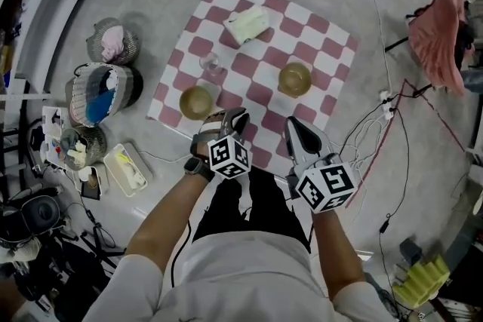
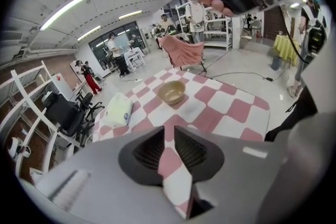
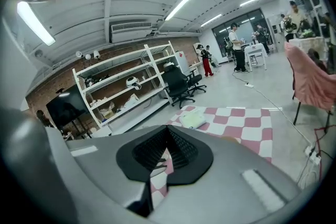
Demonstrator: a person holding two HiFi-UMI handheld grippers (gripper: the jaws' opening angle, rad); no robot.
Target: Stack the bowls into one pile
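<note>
Two tan bowls stand apart on the red-and-white checkered cloth (image 1: 324,30) on the floor. One bowl (image 1: 196,102) is near the cloth's left front edge, the other bowl (image 1: 294,78) at its right; the right one also shows in the left gripper view as a bowl (image 2: 171,92). My left gripper (image 1: 229,114) hovers just right of the left bowl, jaws open by a narrow gap and empty (image 2: 169,128). My right gripper (image 1: 293,122) hangs in front of the right bowl, shut on nothing (image 3: 167,128).
A clear glass (image 1: 211,65) stands behind the left bowl and a pale folded packet (image 1: 247,24) lies at the cloth's back. Baskets (image 1: 102,90) and a white box (image 1: 128,168) sit on the floor to the left. Cables with a power strip (image 1: 386,105) and a pink cloth on a rack (image 1: 438,30) are at the right.
</note>
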